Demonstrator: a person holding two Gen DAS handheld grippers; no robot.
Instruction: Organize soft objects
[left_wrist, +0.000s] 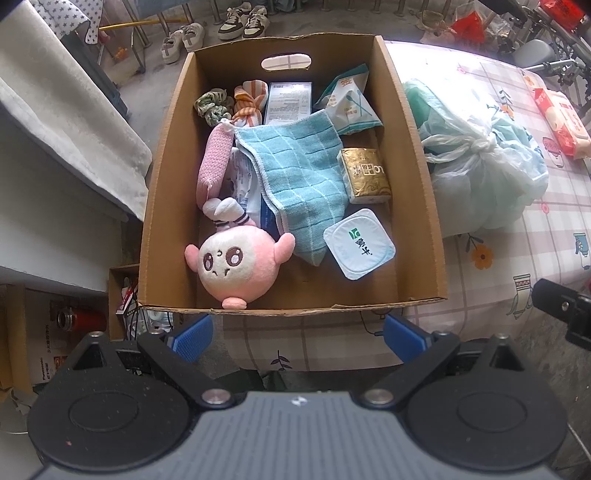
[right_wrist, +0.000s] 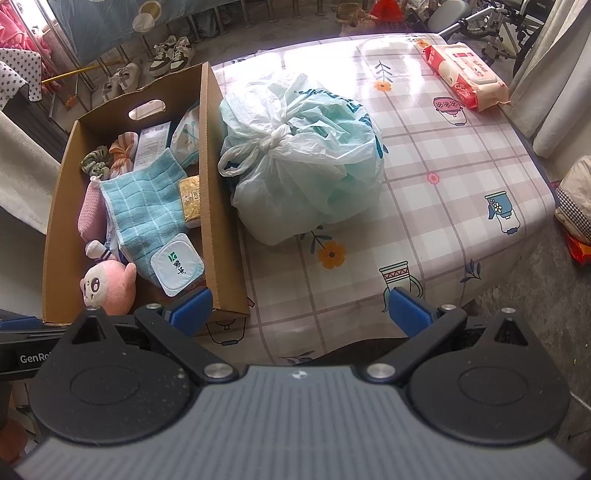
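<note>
Both sets of jaws stand wide apart and hold nothing. The left gripper (left_wrist: 297, 338) hovers at the bottom of its frame, just short of the near wall of the cardboard box (left_wrist: 162, 192), its blue pads spread on either side of a patch of checked tablecloth. The right gripper (right_wrist: 299, 312) hangs over the near edge of the worktop (right_wrist: 443, 155), its left pad close to the box's near corner.

The soft things lie inside the box. In the left view, a pink plush toy (left_wrist: 236, 262) sits at the lower left of the box, face up, against the near wall. Above it a pink knitted pouch (left_wrist: 216, 158) runs along the left wall. A light blue checked cloth (left_wrist: 299, 173) is draped across the centre. At the far end, upper left of the box, sit a green scrunchie (left_wrist: 210, 105) and an orange striped hair tie (left_wrist: 251, 98), just beside each other.

Sharing the box are a sealed white yogurt cup (left_wrist: 359, 243) at lower right, a gold carton (left_wrist: 365, 175) above it, and a white and teal packet (left_wrist: 351, 99) at the far right.

In the right view, a knotted pale green plastic bag (right_wrist: 306, 158) rests on the worktop right beside the box, and a pack of wet wipes (right_wrist: 465, 75) lies well apart at the upper right.
</note>
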